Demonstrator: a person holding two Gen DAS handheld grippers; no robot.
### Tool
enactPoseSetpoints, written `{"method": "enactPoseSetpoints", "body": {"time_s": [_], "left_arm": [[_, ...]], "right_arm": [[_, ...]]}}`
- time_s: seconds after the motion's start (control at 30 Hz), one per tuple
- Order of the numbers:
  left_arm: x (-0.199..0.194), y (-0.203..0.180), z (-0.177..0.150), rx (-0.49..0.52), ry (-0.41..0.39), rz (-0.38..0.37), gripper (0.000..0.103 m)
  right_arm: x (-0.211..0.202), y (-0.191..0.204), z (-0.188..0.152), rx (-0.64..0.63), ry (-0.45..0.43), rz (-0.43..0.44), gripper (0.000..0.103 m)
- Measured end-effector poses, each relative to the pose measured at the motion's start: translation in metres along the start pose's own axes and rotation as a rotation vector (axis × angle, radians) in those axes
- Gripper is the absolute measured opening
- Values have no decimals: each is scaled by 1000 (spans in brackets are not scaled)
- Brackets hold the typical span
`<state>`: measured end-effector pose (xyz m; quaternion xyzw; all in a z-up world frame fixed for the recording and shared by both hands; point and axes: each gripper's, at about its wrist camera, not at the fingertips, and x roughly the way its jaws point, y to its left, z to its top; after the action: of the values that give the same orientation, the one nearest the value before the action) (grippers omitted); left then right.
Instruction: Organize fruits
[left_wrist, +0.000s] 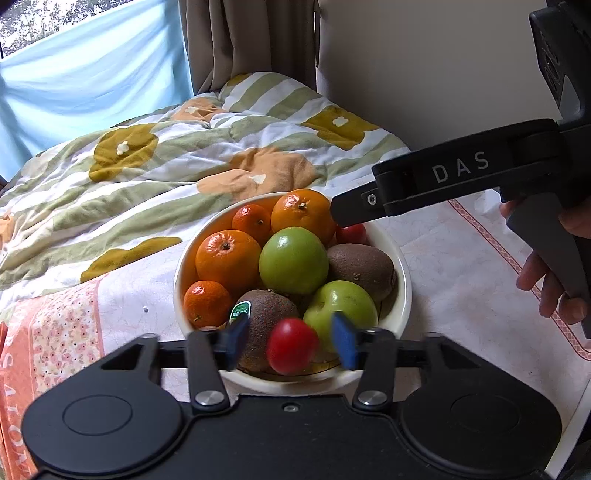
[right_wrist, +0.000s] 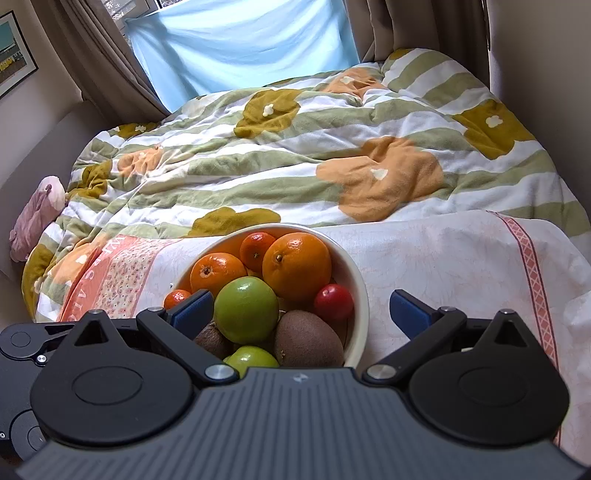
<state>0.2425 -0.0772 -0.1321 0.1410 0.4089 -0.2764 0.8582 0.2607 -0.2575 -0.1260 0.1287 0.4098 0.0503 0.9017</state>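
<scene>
A cream bowl (left_wrist: 404, 280) (right_wrist: 360, 295) on a pale cloth holds oranges (left_wrist: 227, 258) (right_wrist: 297, 266), green apples (left_wrist: 293, 260) (right_wrist: 246, 310), kiwis (left_wrist: 364, 267) (right_wrist: 308, 343) and a small red fruit (left_wrist: 352, 232) (right_wrist: 333, 302). My left gripper (left_wrist: 290, 343) is open over the bowl's near rim. A second red fruit (left_wrist: 291, 345), blurred, sits between its blue pads with a gap on each side. My right gripper (right_wrist: 301, 314) stands wide open above the bowl with nothing held. In the left wrist view one of its fingers (left_wrist: 354, 210) reaches over the far rim.
A flowered green-striped quilt (right_wrist: 295, 155) lies bunched behind the bowl. The cloth (right_wrist: 461, 266) has pink borders at right and left. A pink plush toy (right_wrist: 37, 214) lies at far left. A hand (left_wrist: 554, 288) grips the right gripper's handle.
</scene>
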Motion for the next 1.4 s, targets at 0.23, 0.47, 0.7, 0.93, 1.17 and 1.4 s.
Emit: {"method": "enactPoseSetpoints", "body": {"time_s": [0.23,0.47,0.7,0.93,1.17,1.4], "left_arm": [[-10,6,2,-30,-48,-16,102],[-35,9,7,-59,-93,9,102],[-90,0,4,-127,-187,110,102],[-159,-17,-9,-199,-273,200,103],[-203,-36,-27,-239,-280,291,103],[-224,-49,-56,-299,-261,307,103]], "right_arm": [[-10,5,-3,4,-19,-20,103],[-38,19,-6,-22,-62,-32,103],[-98,35,-9,-90,-118,-48,103],[-179,48,-27,-141,-175,-120,103],[-221,56,-64,-177,-170,-207,103],[-239,54,-97,-154,-140,-223,103]]}}
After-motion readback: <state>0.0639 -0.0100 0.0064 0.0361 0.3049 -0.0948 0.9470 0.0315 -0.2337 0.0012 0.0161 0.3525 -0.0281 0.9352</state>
